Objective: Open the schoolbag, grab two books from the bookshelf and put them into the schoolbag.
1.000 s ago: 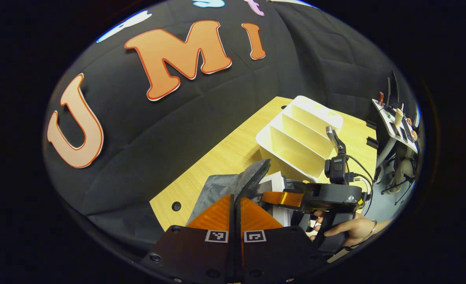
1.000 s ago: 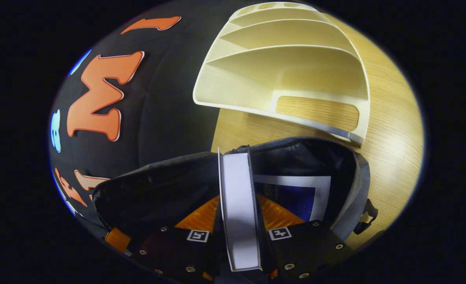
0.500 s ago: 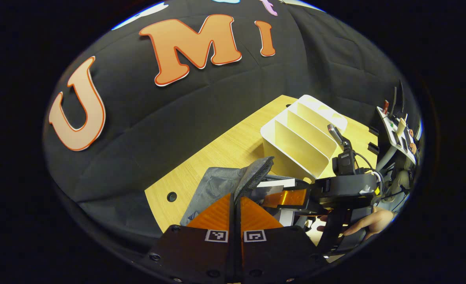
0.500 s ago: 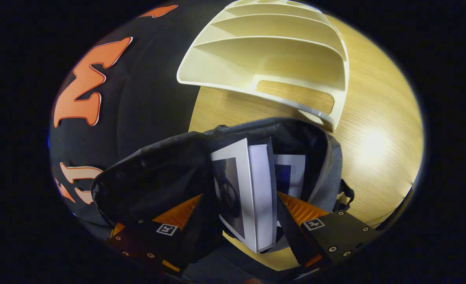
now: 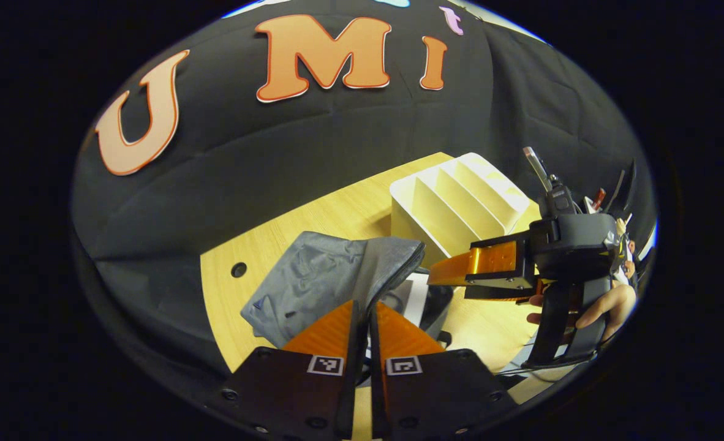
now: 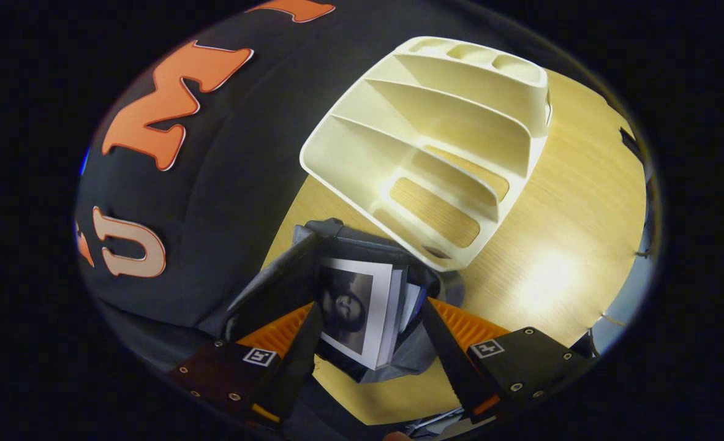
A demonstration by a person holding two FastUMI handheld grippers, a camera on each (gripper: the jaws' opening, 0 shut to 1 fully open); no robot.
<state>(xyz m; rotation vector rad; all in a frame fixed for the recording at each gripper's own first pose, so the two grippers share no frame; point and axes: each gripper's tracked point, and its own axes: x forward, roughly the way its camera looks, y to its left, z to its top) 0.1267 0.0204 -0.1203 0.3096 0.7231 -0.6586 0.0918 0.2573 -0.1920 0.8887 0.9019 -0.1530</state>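
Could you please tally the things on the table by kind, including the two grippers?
Schoolbag: 1
Books: 2, the front book and the book behind it, both in the bag
Bookshelf: 1
Grippers: 2, the left gripper and the right gripper
Total: 6

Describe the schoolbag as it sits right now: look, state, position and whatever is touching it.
The schoolbag is soft grey fabric with a dark lining, lying on the wooden table just in front of the cream bookshelf. Its mouth is open toward the right gripper, whose jaws stand apart. Books sit inside, the nearest with a white-bordered dark cover. The left gripper pinches the raised flap, holding it up.
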